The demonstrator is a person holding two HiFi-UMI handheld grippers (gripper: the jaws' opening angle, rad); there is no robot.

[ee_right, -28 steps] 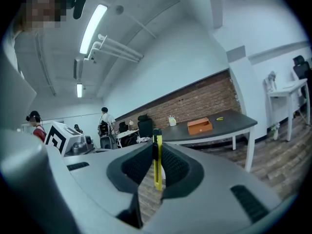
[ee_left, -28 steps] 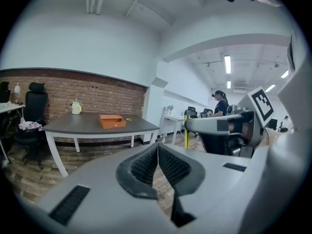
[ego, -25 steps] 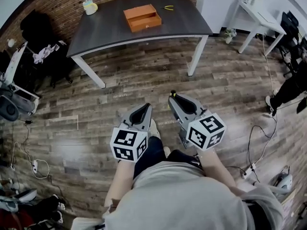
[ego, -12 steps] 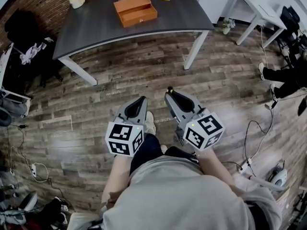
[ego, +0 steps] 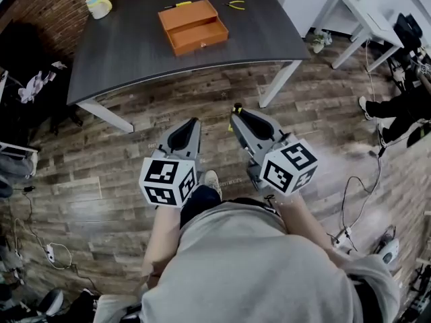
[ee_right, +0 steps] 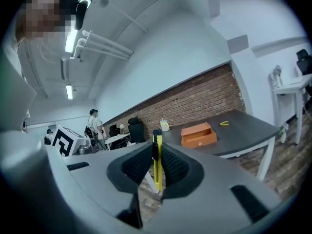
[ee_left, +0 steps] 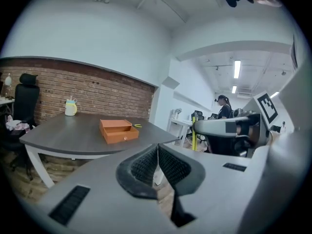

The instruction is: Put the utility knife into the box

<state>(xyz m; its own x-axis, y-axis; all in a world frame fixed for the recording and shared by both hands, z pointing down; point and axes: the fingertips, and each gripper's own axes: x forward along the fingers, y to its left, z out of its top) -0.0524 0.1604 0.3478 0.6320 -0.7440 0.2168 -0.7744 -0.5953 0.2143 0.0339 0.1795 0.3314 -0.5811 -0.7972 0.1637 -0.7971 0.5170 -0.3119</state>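
The orange box stands open on the dark table, far ahead of both grippers. A yellow utility knife stands upright between the pads of my right gripper, which is shut on it; its black tip pokes past the jaws in the head view. My left gripper is held beside it over the wooden floor, its pads pressed together with nothing between them. The box appears in the left gripper view, and the same box in the right gripper view.
Yellow pliers and another yellow-handled tool lie on the table behind the box. A pale cup stands at its far left corner. A white desk and a seated person are to the right. Cables trail on the floor.
The table and box have drawn nearer and lower in the head view as the person walks forward. Both grippers have kept their jaws as they were.
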